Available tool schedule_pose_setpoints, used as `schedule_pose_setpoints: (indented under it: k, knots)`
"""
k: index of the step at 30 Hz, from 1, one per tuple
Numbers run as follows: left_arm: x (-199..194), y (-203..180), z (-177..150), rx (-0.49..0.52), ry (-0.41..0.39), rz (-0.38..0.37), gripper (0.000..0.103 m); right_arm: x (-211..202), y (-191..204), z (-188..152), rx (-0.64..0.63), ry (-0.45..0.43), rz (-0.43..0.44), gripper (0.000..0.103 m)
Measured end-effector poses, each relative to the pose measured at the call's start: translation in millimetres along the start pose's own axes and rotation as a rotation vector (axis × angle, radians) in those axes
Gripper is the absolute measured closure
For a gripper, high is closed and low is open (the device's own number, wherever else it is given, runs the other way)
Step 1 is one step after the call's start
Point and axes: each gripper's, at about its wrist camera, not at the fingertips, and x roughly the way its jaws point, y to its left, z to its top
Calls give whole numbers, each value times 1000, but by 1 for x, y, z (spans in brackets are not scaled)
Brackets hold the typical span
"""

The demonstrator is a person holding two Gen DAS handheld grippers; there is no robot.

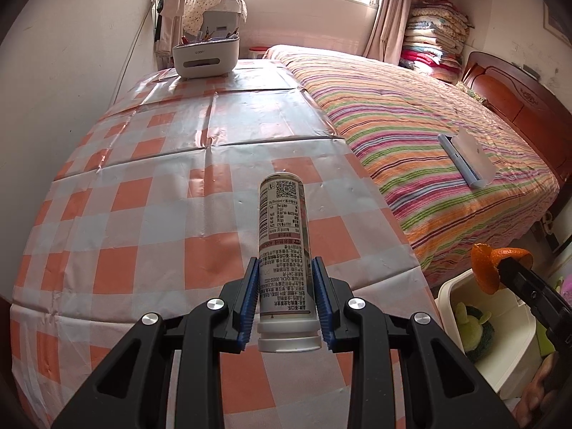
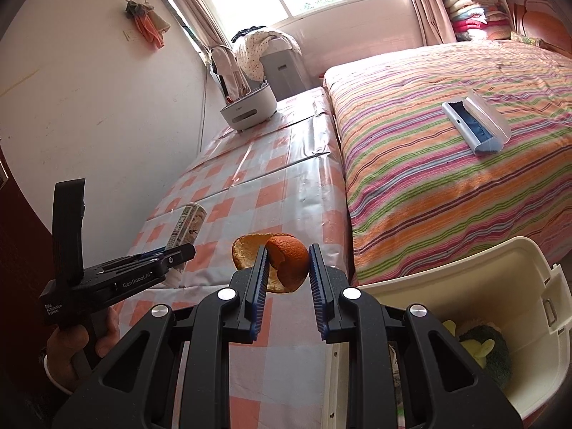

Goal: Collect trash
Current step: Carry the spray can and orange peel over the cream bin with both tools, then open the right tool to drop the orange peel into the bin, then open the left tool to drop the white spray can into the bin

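My left gripper [image 1: 285, 268] is shut on a printed bottle [image 1: 284, 236] with a white cap, held lengthwise above the checked table [image 1: 143, 193]. The bottle also shows in the right wrist view [image 2: 187, 228], held by the left gripper [image 2: 175, 254]. My right gripper [image 2: 287, 255] is shut on an orange peel [image 2: 282, 262], above the table's right edge. In the left wrist view the peel [image 1: 488, 264] hangs from the right gripper [image 1: 500, 266] over a cream bin [image 1: 461, 286]. The bin [image 2: 500, 268] stands beside the table, with a green plush item [image 2: 489, 348] inside.
A white organiser [image 1: 205, 57] stands at the table's far end. A striped bed [image 1: 429, 136] lies right of the table, with a white and blue brush case [image 1: 468, 161] on it. A wall runs along the table's left side.
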Motion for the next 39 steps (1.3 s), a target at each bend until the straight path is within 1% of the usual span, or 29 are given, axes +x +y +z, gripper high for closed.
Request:
schedule_pose_setpoints:
  k: [6,12,18,20,25,29,31,32,34,36,39]
  knots:
    - [-9,-18,-8,27,-1,-42,74,-16,-11,-6,12,-29,-33,81]
    - [-19,-36,-10,58,-17,-79,74,-34,-27,-12,50,-64,-87,81]
    - [-33,-56,-15,92,-28,-133,74,-47,-40,-18,80,-86,-155,81]
    - [-39,-64,-18,109,-30,-155,74,-52,-42,-20,84,-97,-194,80]
    - [-52,-90,-26,153,-31,-213,74,-66,-54,-26,143,-124,-238,79]
    - [-60,-112,-33,191,-28,-248,74,-74,-63,-28,190,-133,-245,77]
    - [-63,-120,-35,196,-21,-267,74,-80,-67,-29,213,-149,-250,61]
    - [-63,-125,-36,198,-16,-276,74,-83,-69,-30,229,-161,-249,45]
    - [-65,-133,-38,201,-10,-291,74,-90,-75,-31,255,-181,-245,43]
    - [-66,-143,-39,209,-3,-303,74,-98,-80,-32,277,-198,-236,37]
    - [-66,-157,-42,229,8,-312,74,-114,-89,-33,318,-231,-214,33]
